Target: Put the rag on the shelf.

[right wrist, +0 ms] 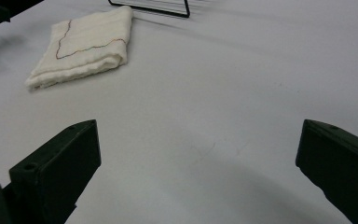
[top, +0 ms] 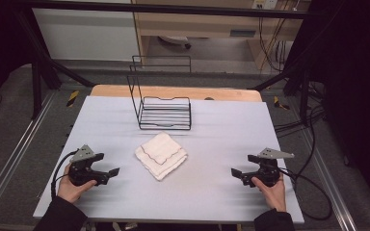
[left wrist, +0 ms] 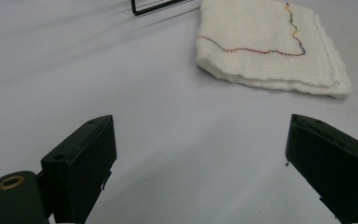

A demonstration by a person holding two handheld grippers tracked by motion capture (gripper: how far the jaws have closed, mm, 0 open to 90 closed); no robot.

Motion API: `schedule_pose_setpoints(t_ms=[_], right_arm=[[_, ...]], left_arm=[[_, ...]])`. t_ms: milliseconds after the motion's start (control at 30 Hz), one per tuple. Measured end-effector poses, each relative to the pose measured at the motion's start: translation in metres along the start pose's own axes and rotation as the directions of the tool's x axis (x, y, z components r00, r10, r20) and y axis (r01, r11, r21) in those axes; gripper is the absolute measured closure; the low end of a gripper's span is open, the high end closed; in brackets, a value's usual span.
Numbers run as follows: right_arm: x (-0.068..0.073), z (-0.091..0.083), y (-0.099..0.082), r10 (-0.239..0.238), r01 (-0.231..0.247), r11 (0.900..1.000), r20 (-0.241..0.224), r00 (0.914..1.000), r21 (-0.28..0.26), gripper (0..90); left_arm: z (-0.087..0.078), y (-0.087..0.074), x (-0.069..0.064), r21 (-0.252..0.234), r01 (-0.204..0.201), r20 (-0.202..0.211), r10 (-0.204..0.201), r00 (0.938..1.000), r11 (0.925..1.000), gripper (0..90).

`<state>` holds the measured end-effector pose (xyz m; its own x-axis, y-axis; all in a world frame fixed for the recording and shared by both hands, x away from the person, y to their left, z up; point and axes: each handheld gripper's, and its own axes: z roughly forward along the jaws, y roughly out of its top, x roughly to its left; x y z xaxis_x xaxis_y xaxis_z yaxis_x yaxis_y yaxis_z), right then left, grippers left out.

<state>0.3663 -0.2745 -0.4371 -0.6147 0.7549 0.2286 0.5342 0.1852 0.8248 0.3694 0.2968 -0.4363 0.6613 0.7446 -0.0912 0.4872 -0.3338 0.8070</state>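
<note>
No readable text, label, brand, number or sign anywhere: none on the folded white cloth with coloured stitching (top: 161, 155), the black wire rack (top: 165, 112) or the pale grey worktop (top: 221, 144).
</note>
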Motion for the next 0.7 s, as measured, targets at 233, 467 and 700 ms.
schedule_pose_setpoints(t_ms=[233,467,700], right_arm=[[0.000,0.000,0.000,-0.001,0.001,1.0000,0.000,1.0000,-0.002,0.6],[0.003,0.003,0.001,0.003,-0.003,1.0000,0.000,1.0000,0.005,0.6],[0.019,0.017,0.008,-0.022,0.023,0.9996,-0.020,0.9996,0.018,0.7]], left_arm=[[0.001,0.001,-0.002,0.003,-0.003,-0.002,0.003,1.0000,1.0000,9.0],[0.001,0.002,-0.004,-0.004,-0.003,0.001,0.003,1.0000,1.0000,10.1],[0.004,0.007,-0.009,-0.007,0.012,-0.016,-0.012,0.9998,0.9999,14.9]])
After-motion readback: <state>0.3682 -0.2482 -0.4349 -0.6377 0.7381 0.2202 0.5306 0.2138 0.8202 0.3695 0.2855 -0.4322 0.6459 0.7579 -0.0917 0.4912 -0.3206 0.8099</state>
